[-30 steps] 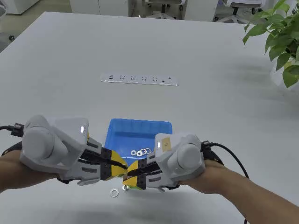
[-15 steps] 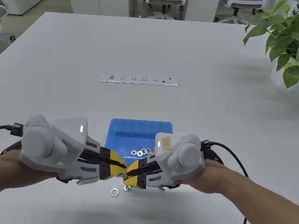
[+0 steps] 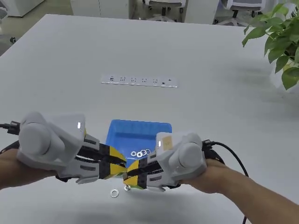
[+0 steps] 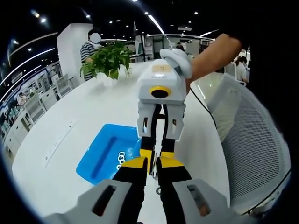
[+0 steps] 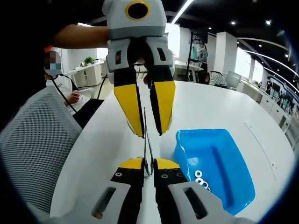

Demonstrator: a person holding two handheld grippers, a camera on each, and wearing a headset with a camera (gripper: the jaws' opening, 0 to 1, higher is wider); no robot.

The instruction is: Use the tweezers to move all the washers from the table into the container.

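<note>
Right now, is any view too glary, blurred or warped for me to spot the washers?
Head view: soft even light, sharp; the container washers and two loose washers read cleanly. Left gripper view: fisheye curves the table edge. Right gripper view: ceiling lights streak, but the tweezers are crisp.

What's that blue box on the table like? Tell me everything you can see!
The blue box is a shallow open tray, rectangular with rounded corners and low sloping walls, and it looks like smooth plastic. It sits flat on the white table, with no lid. A few small silver washers lie bunched together on its floor near one end; the rest of the floor is bare. Another washer lies on the table just outside it.
</note>
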